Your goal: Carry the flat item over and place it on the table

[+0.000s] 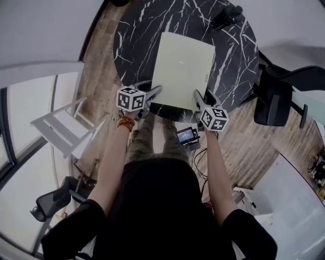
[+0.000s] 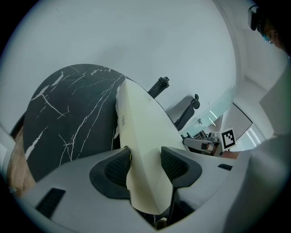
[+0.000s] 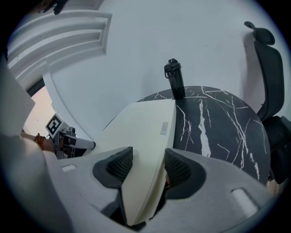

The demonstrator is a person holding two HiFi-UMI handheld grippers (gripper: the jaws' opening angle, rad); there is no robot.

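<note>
We have left claw (image 1: 154,93) and right claw (image 1: 199,98) each pinching the near edge of the cream flat panel (image 1: 183,68). The panel sits over the black marble tabletop (image 1: 136,31), possibly touching it.

Most of the round marble table (image 1: 133,35) is covered by the flat cream panel (image 1: 183,66), though whether it's actually resting on the top can't really be told. Bare strips are left down both sides. The far right edge is blocked by a black bottle (image 1: 227,15). The right rim is crowded by an office chair (image 1: 277,99) parked just beside it. A white frame (image 1: 58,127) is set well apart on the left, so open floor is left there.
</note>
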